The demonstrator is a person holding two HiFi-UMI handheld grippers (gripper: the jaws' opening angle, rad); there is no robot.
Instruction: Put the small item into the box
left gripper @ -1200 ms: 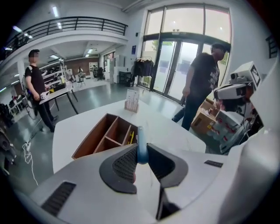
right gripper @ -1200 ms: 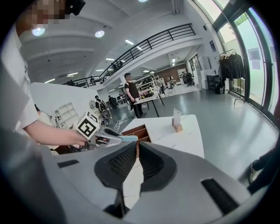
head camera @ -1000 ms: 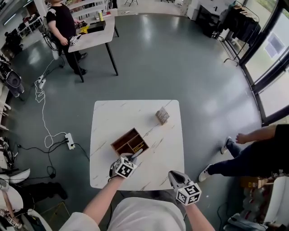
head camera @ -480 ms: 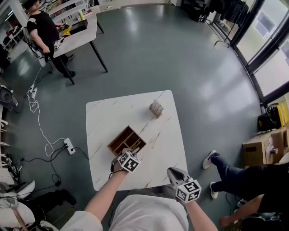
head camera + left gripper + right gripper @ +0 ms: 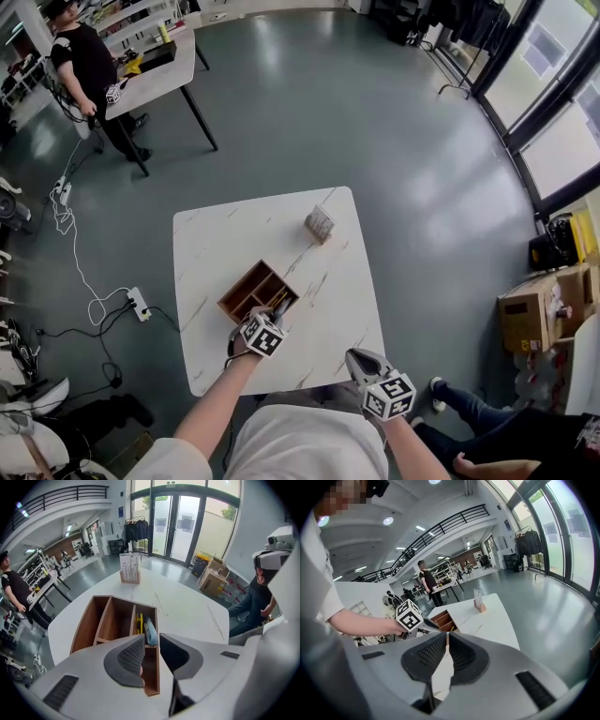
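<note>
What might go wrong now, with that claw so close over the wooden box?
1. The left gripper, jaws apart and empty, hangs low over the wooden box; pulling back, it may catch a wall and drag the box.
2. The blue item sits crowded beside the yellow item in one compartment; a knock might flip it out.

Open lab hall — mezzanine railing (image 5: 61, 493), glass doors (image 5: 181, 523), cluttered workbench (image 5: 157, 71), floor power strip (image 5: 141, 303).

The glossy grey floor (image 5: 356, 112) reflects daylight from the tall glass doors (image 5: 553, 122) at the right. A white marble table (image 5: 347, 272) stands in the middle, and a second table (image 5: 159, 70) stands well apart. A railed balcony (image 5: 440, 524) runs above, under round ceiling lamps (image 5: 388, 521).
</note>
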